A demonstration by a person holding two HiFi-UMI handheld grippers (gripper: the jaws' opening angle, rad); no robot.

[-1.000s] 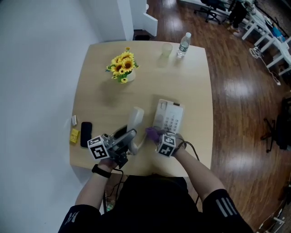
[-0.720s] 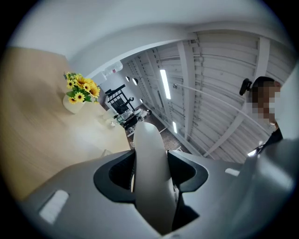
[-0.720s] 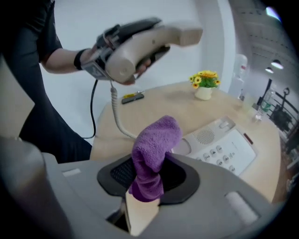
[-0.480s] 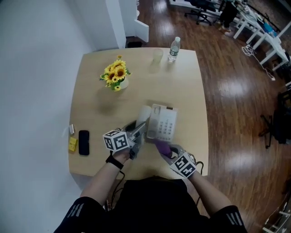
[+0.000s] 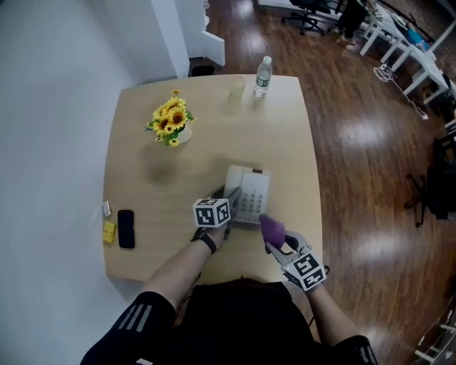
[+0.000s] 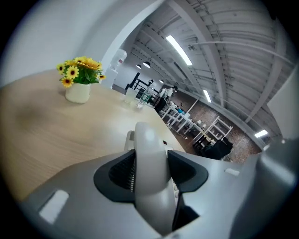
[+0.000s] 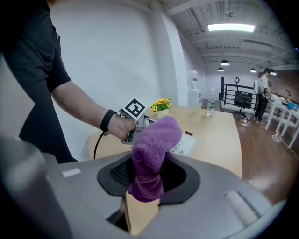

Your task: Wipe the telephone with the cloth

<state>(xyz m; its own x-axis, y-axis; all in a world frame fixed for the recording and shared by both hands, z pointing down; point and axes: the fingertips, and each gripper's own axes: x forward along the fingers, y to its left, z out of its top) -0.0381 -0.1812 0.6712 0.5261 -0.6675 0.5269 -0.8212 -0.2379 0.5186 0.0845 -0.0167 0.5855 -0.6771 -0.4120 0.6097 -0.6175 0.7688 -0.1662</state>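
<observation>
Currently your left gripper (image 6: 150, 173) is clamped on the pale grey handset (image 6: 148, 140), held at the left side of the telephone base (image 5: 249, 194), which sits mid-table (image 5: 142, 178); your right gripper (image 7: 150, 179) pinches the bunched purple cloth (image 7: 156, 137), just beside the base's near right corner

It was an open-plan office. A desk phone (image 5: 249, 194) sat on a pale wood table (image 5: 142, 178) beside sunflowers (image 5: 168, 120) and a water bottle (image 5: 263, 75). Beyond lay dark wood floor (image 5: 363, 157), swivel chairs (image 5: 308, 13) and rows of white desks (image 5: 412, 51), under a bare ceiling with strip lights (image 6: 180, 50).
</observation>
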